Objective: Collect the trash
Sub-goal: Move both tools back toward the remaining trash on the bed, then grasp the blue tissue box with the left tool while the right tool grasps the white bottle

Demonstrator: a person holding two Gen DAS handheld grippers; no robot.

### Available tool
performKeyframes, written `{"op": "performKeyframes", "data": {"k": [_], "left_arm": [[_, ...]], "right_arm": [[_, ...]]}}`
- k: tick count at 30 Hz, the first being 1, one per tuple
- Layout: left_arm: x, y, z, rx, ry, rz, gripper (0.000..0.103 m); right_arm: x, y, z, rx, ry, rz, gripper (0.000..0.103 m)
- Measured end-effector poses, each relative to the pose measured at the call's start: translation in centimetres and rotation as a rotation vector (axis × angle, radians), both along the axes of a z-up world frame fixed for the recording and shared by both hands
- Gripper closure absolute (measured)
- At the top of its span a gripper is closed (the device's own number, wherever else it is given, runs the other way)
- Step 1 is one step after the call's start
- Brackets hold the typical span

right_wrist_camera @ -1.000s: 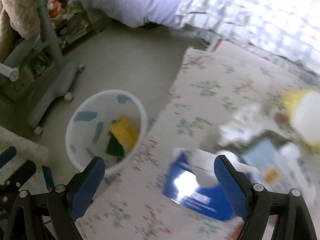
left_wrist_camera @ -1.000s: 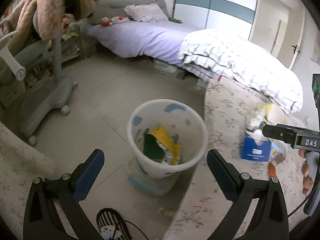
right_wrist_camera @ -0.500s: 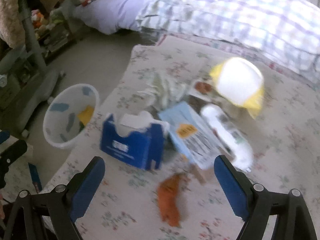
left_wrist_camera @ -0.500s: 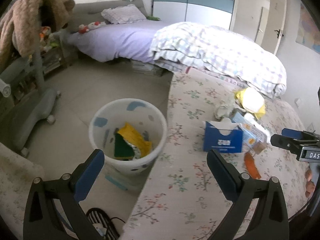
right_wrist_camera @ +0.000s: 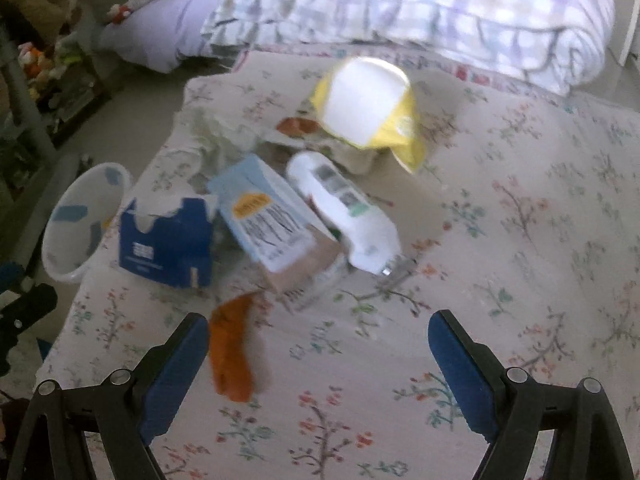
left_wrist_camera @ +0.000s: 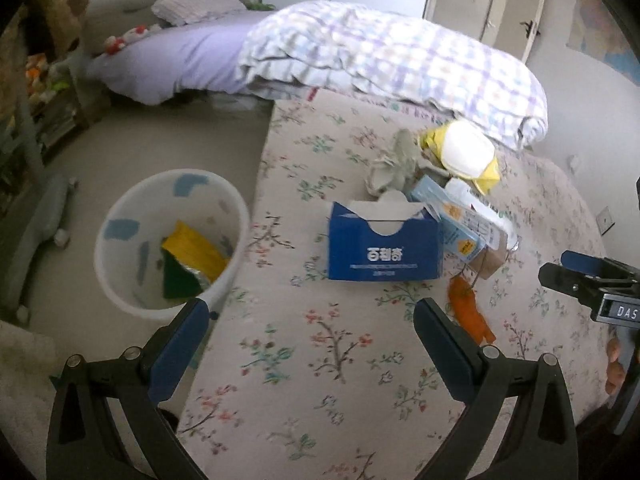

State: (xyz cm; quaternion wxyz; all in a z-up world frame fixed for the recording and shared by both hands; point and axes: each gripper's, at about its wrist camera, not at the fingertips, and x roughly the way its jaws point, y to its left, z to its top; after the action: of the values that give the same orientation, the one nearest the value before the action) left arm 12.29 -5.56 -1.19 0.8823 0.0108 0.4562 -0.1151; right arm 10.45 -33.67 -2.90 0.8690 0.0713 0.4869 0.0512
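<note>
A pile of trash lies on a flowery mat (left_wrist_camera: 320, 360). At the near edge of the pile stands a blue box (left_wrist_camera: 382, 248) with its top torn open. Just beside it leans a light blue carton (right_wrist_camera: 266, 216) with a yellow label, and a white bottle (right_wrist_camera: 344, 210) lies on its side next to that. Behind them sits a yellow bag (right_wrist_camera: 376, 116) and some crumpled paper (left_wrist_camera: 394, 162). An orange wrapper (right_wrist_camera: 232, 354) lies flat on the mat, closer than the rest.

The white bin (left_wrist_camera: 168, 236) stands on the bare floor, right at the edge of the mat. A yellow and green packet (left_wrist_camera: 188, 266) is inside it.

The left gripper (left_wrist_camera: 310, 332) hangs above the mat with its jaws wide apart and nothing between them. The right gripper (right_wrist_camera: 318, 344) also has its jaws wide apart and holds nothing. The orange wrapper lies under it, close to its left finger (right_wrist_camera: 176, 368). A checked blanket (left_wrist_camera: 400, 64) is bunched up past the mat.
</note>
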Motion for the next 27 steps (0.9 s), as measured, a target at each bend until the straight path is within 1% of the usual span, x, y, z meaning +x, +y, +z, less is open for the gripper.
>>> {"op": "performKeyframes", "data": {"k": [4, 7, 11, 14, 16, 17, 18, 21, 23, 24, 26, 27], "left_arm": [[1.1, -1.1, -0.6, -0.037, 0.031, 0.004, 0.0], [2.1, -1.4, -0.9, -0.101, 0.061, 0.04, 0.0], [3.7, -1.1, -1.6, -0.22, 0.123, 0.144, 0.0], [4.9, -0.5, -2.3, -0.333, 0.168, 0.228, 0.002], [5.5, -0.2, -2.9, -0.381, 0.194, 0.268, 0.009], [5.8, -0.1, -3.3, -0.396, 0.205, 0.291, 0.011], [5.9, 0.0, -3.6, -0.404, 0.211, 0.307, 0.014], [6.5, 0.0, -4.3, -0.432, 0.226, 0.343, 0.017], [6.8, -0.3, -4.6, -0.439, 0.229, 0.353, 0.019], [6.9, -0.5, -4.7, -0.438, 0.229, 0.355, 0.022], [7.1, -0.8, -5.0, -0.434, 0.235, 0.354, 0.029], [7.2, -0.9, -5.2, -0.435, 0.242, 0.354, 0.039]], "right_arm": [[0.1, -1.3, -0.8, 0.001, 0.026, -0.027, 0.011], [0.2, -2.1, -1.0, 0.007, 0.03, -0.045, 0.011], [0.5, -2.6, -1.0, 0.007, 0.028, -0.06, 0.011], [0.9, -2.6, -1.1, 0.002, 0.03, -0.057, 0.011], [1.0, -2.6, -1.2, -0.005, 0.03, -0.051, 0.011], [1.1, -2.5, -1.2, -0.007, 0.03, -0.048, 0.011], [1.1, -2.5, -1.2, -0.007, 0.03, -0.044, 0.011], [1.2, -2.6, -1.3, -0.006, 0.033, -0.039, 0.011], [1.4, -2.5, -1.3, -0.001, 0.032, -0.038, 0.011], [1.5, -2.5, -1.2, 0.001, 0.032, -0.038, 0.011], [1.7, -2.4, -1.3, 0.003, 0.033, -0.034, 0.011], [1.9, -2.3, -1.3, 0.002, 0.033, -0.031, 0.011]]}}
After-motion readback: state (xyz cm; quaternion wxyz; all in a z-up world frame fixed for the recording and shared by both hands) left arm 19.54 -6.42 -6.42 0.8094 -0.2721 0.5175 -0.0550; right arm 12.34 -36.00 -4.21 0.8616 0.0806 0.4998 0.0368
